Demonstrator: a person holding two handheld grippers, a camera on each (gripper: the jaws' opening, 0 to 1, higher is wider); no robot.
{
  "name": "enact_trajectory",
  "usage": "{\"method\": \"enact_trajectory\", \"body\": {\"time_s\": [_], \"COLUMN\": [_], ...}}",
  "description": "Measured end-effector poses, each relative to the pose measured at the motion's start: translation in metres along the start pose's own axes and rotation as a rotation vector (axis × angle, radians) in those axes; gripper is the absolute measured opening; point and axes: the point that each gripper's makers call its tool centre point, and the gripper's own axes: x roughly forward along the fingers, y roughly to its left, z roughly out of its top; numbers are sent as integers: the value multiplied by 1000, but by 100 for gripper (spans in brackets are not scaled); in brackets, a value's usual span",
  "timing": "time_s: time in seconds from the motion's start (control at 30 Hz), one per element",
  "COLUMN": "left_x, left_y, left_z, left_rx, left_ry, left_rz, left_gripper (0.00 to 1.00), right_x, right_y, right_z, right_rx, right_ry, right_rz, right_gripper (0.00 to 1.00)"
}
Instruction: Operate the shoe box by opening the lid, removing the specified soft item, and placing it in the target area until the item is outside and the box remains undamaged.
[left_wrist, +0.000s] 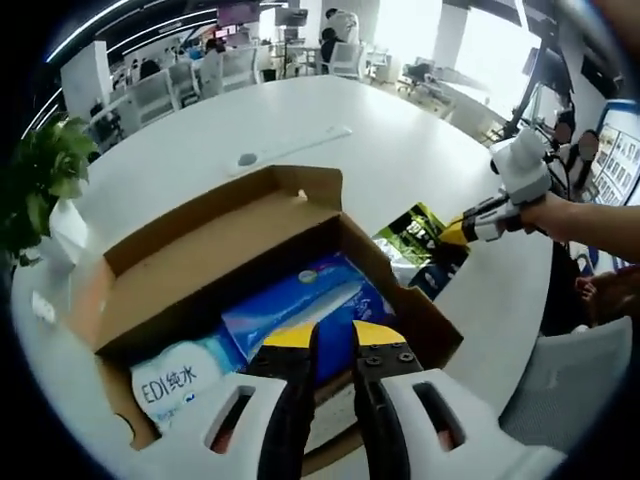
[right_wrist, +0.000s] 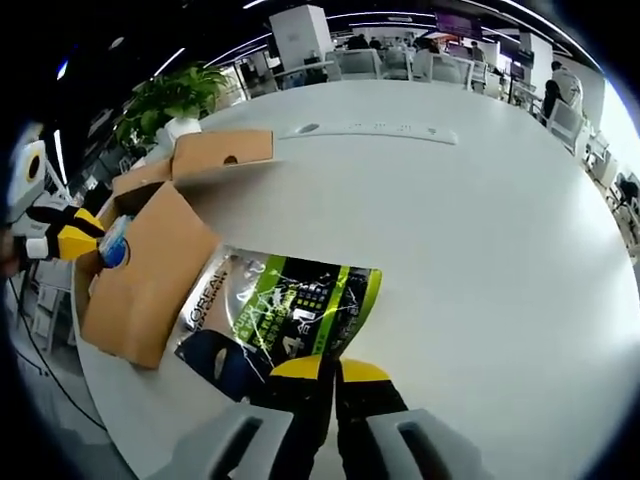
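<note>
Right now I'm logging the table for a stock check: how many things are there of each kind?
Cardboard shoe box: 1
Soft packs in the box: 2, blue tissue pack, white EDI wipes pack
Green-and-black pouch on the table: 1
Potted plant: 1
Total: 5

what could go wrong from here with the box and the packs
1. The left gripper sits over the blue pack in the open shoe box; a pull could drag or tear a cardboard wall.
2. The green pouch lies against the box's side on the table, where a shifting box could push it.
</note>
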Motion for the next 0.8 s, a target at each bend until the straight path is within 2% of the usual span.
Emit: {"method": "enact_trajectory", "body": {"time_s": [0.43, 0.63, 0.8], "left_x": [-23, -29, -36], "left_y": [37, 49, 58], "left_z": [-25, -31, -38], "left_rx": [-54, -69, -74], "left_ry": [-5, -10, -11], "left_rz": [65, 81, 94], "left_gripper": [13, 14, 16], "right_x": [-11, -19, -25], "right_y": [-7, -2, 4], "right_z": [1, 5, 7], "right_rx": [-49, -86, -117], "right_ry": [-8, -22, -32], "right_rz": [-14, 5, 27], "right_gripper": [2, 6, 14]}}
